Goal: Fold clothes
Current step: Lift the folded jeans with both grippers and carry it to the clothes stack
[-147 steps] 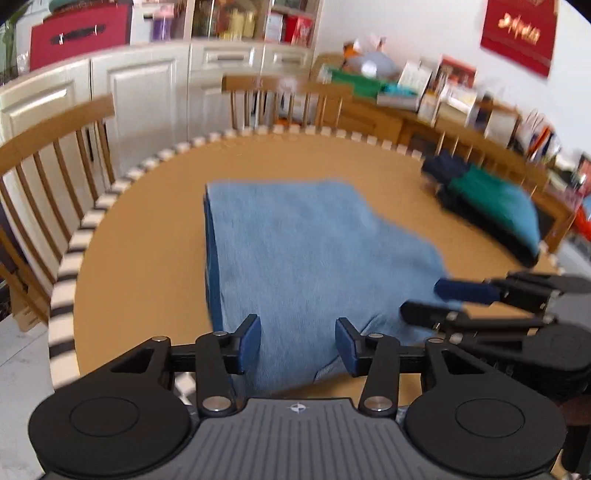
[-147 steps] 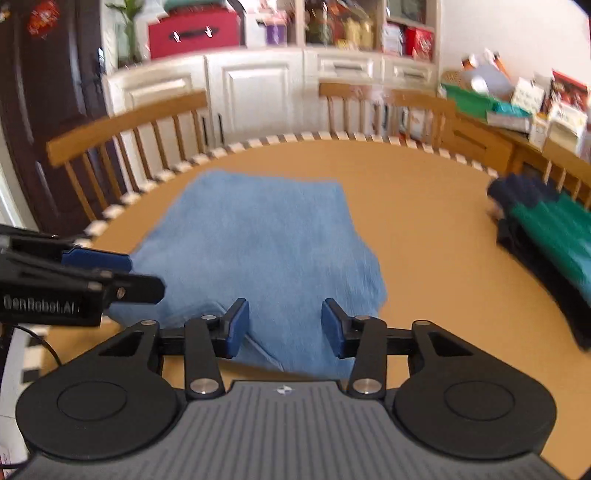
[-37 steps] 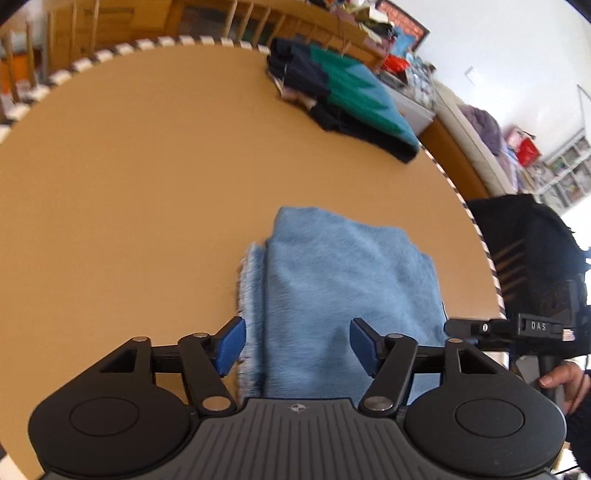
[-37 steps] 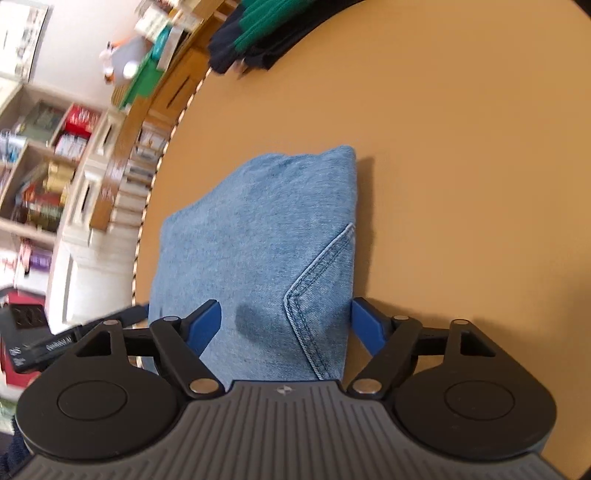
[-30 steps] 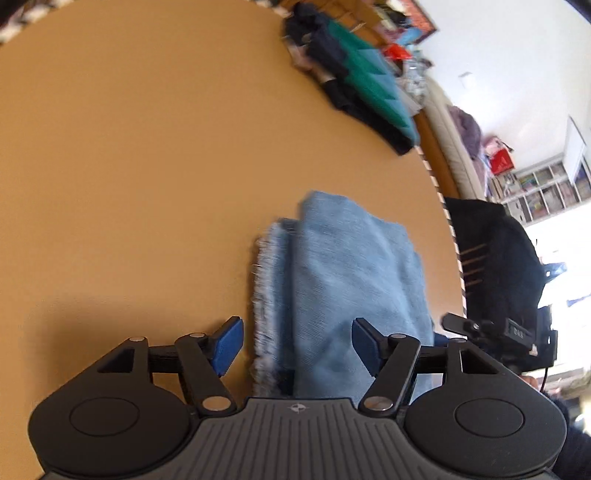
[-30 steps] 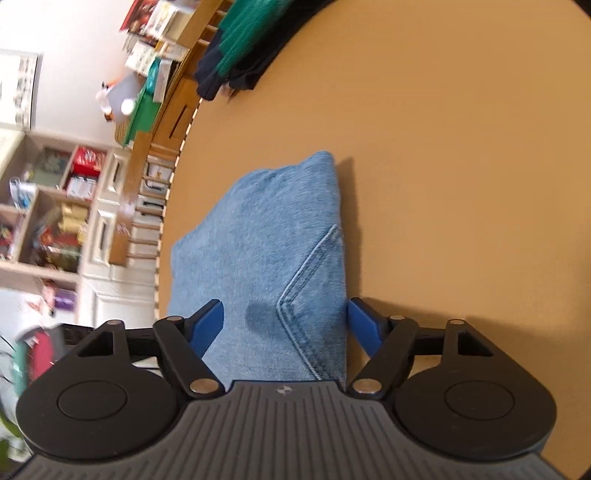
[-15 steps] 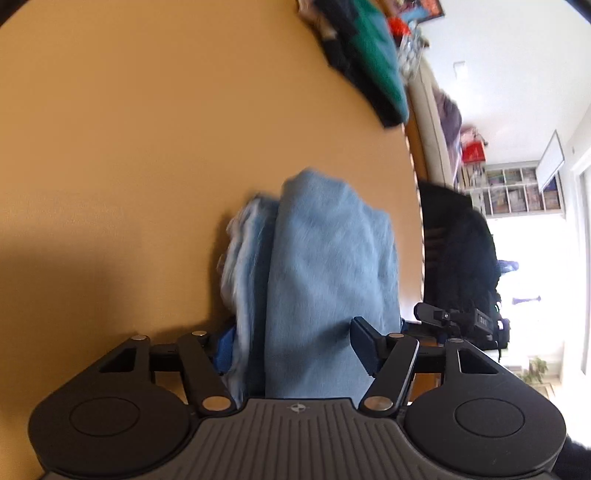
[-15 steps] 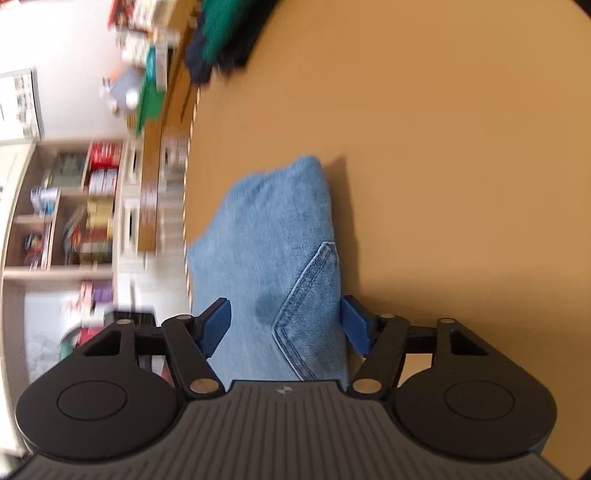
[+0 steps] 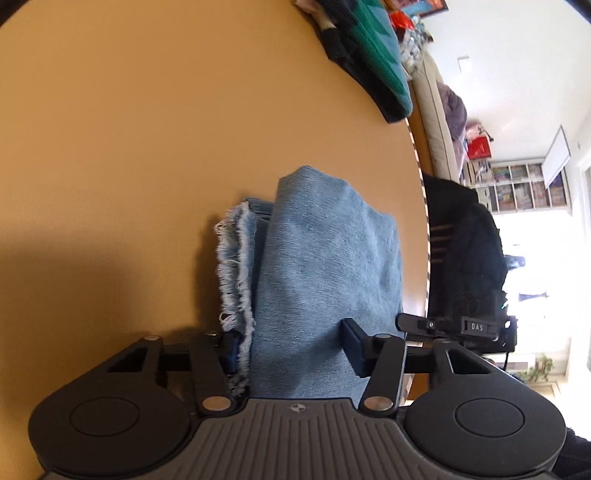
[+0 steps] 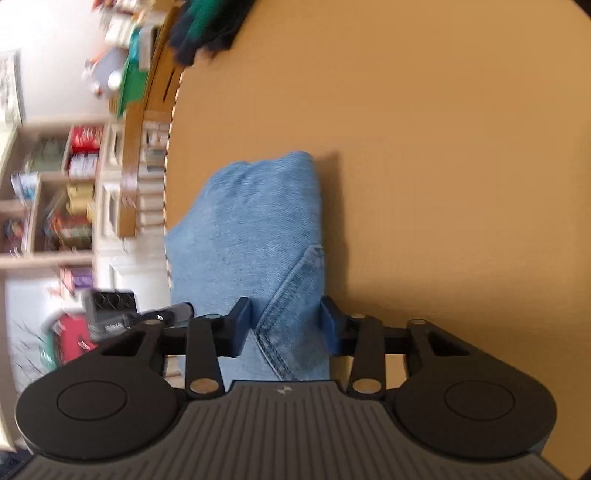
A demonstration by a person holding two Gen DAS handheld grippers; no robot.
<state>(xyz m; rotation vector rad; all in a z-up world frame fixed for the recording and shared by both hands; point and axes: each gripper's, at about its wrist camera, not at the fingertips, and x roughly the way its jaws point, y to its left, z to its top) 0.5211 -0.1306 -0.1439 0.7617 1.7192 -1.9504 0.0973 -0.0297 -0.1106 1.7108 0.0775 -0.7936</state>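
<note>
Folded light-blue jeans [image 9: 325,251] lie near the edge of the round tan table [image 9: 147,129], frayed hem on the left. My left gripper [image 9: 291,345] straddles one end of the bundle, its jaws closing, and the denim fills the gap between the pads. In the right wrist view the jeans [image 10: 255,221] show a stitched pocket seam. My right gripper [image 10: 286,325] holds the opposite end, jaws closing, both blue pads against the cloth. Each gripper shows in the other's view: the right gripper [image 9: 443,326] and the left gripper [image 10: 122,314].
A pile of dark and green clothes [image 9: 369,48] lies at the table's far side, also seen in the right wrist view [image 10: 207,26]. A black bag [image 9: 465,251] sits just beyond the striped table edge. Shelves and cabinets [image 10: 74,206] stand behind.
Both pairs of jaws have narrowed onto the ends of the folded jeans. The left gripper has dropped lower and closer to the bundle; both views have tilted further.
</note>
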